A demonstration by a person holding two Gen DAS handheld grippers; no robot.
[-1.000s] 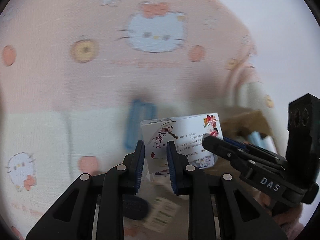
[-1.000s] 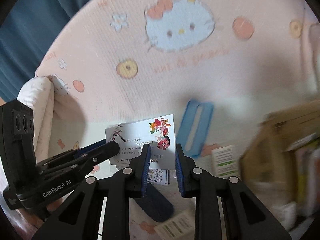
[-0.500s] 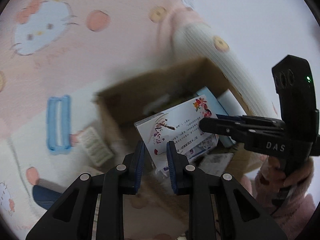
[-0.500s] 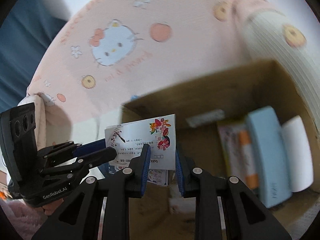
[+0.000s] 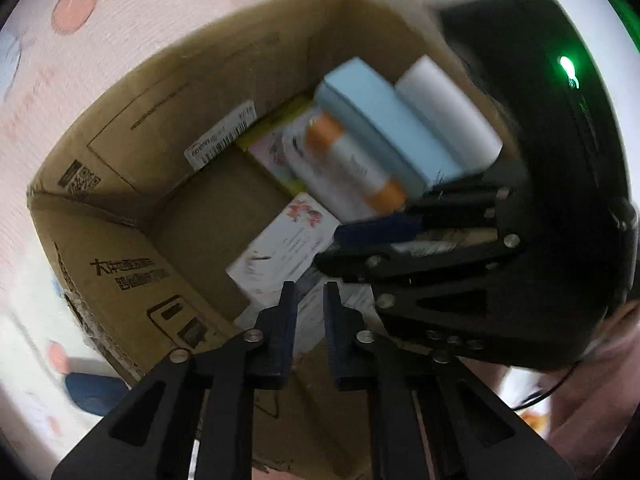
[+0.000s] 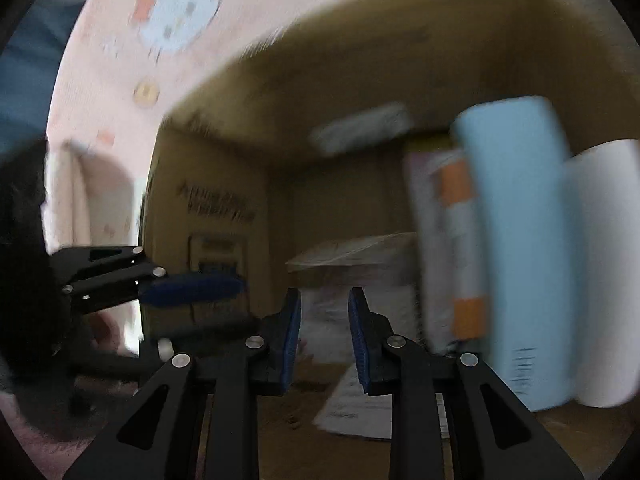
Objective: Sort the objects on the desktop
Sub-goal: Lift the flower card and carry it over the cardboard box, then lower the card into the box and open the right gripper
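A white packet of cards with a flower print [image 5: 280,252] hangs inside the open cardboard box [image 5: 120,240], near its floor. In the right wrist view the packet [image 6: 324,304] stands between the blue pads of my right gripper [image 6: 324,316], which is shut on it. My left gripper [image 5: 310,294] points down into the box right beside the packet. Its jaws are closing with a narrow gap, and nothing is pinched between them. From the right wrist view the left gripper [image 6: 246,302] ends a little short of the packet's edge.
Against one wall of the box lie a light blue box [image 5: 384,128], a white roll [image 5: 444,108] and a tube with orange bands [image 5: 352,164]. A printed sheet [image 6: 360,408] lies on the box floor. Pink cat-print cloth [image 5: 80,40] surrounds the box; a dark blue item [image 5: 96,392] lies outside.
Both grippers carried the packet from above the pink cloth over the box and down into it. The left jaws have narrowed and the packet no longer sits between them.
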